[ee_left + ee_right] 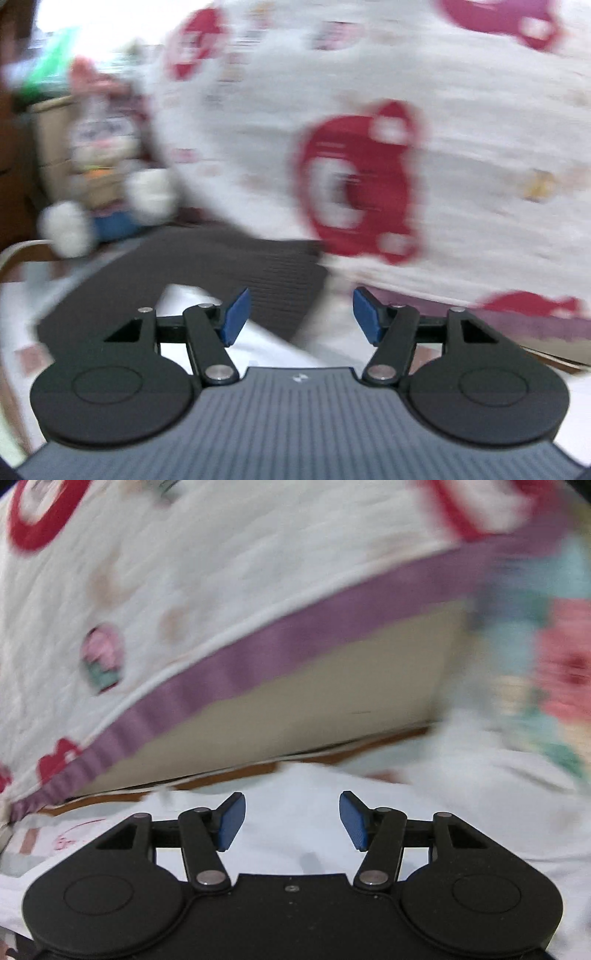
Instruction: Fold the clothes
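Both views are motion-blurred. In the left wrist view, a dark grey ribbed garment point(207, 266) lies flat on a white surface, with a white cloth point(266, 343) below it. My left gripper point(302, 317) is open and empty, its blue pads point(234, 319) just above the garment's near right edge. In the right wrist view, a white cloth point(295, 808) lies under my right gripper point(292, 820), which is open and empty, low over the cloth.
A white quilt with red prints point(369, 147) and a purple border point(258, 657) hangs over a bed edge ahead. A plush toy point(99, 166) sits at the left. A floral fabric point(554, 664) is at the right. A beige bed side point(314, 709) is below the border.
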